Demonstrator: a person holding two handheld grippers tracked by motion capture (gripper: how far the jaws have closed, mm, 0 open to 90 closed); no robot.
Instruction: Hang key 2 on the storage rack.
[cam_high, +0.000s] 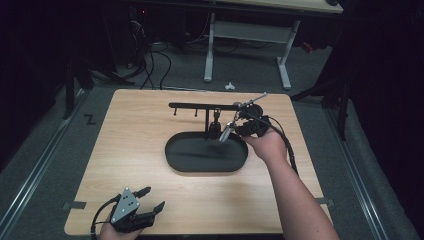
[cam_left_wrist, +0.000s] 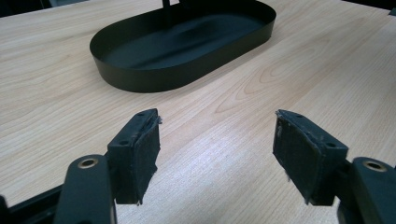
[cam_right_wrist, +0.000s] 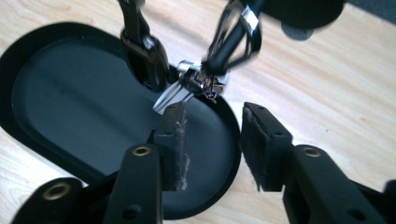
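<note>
A: High view first: where is the right claw (cam_high: 243, 121)?

B: Above the 2 o'clock end of the black oval metal tray (cam_high: 177, 159), which sits near the middle of the light wooden surface (cam_high: 130, 130). A thin black rack with a horizontal bar and small hooks (cam_high: 200, 105) rises from the tray's far rim, and the claw is level with the bar's right end.

A: Is it grasping anything?

B: No. In the right gripper view its jaws stand partly apart with bare tray floor between them. Shiny silver-and-black utensils (cam_right_wrist: 205, 77) hang just beyond the pads (cam_right_wrist: 175, 135), at 12 o'clock from them; one silver piece comes very close to the left pad's tip (whether it touches, I cannot tell).

A: What else hangs there?

B: A black spoon-like utensil with a glossy bowl (cam_right_wrist: 147, 58), at 11 o'clock from the jaws, over the tray.

A: And the left claw (cam_high: 150, 198)?

B: Released, wide, nothing in it. It rests low at 7 o'clock on the surface, well apart from the tray. In the left gripper view its pads (cam_left_wrist: 142, 149) frame bare wood, with the tray (cam_left_wrist: 140, 79) ahead at 12 o'clock.
</note>
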